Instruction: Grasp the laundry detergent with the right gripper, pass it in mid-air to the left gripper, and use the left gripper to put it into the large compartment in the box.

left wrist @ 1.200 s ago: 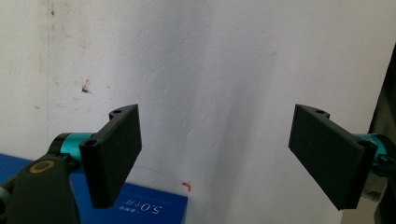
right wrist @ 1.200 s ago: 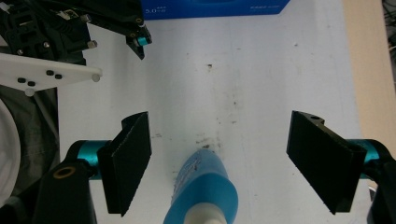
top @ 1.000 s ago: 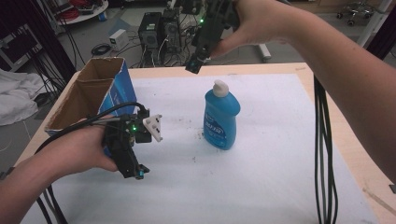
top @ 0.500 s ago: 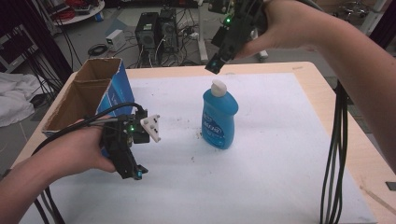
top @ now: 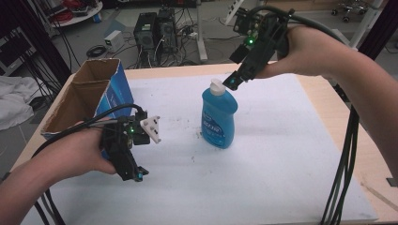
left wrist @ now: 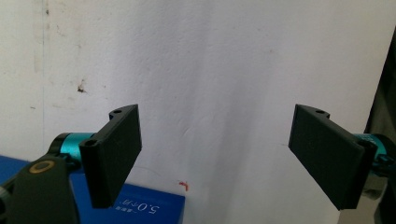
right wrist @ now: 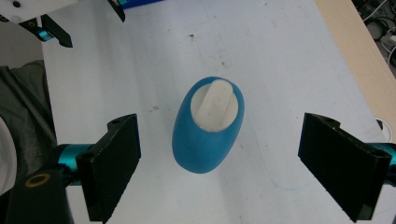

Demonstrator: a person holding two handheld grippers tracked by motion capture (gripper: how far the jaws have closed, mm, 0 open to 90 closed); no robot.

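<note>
Hovering right gripper above blue dish soap bottle standing mid-table, jaws wide apart, no grip yet; left gripper idles near-left beside cardboard box, jaws apart, grasp still to do

Blue box cut by bottom edge; print illegible.

We hold our right gripper raised, tilted down, jaws spread wide and empty, directly above the blue bottle. Our left gripper sits low, well to the left of that bottle, jaws wide apart, gripping nothing, forearm lying flat.
</note>
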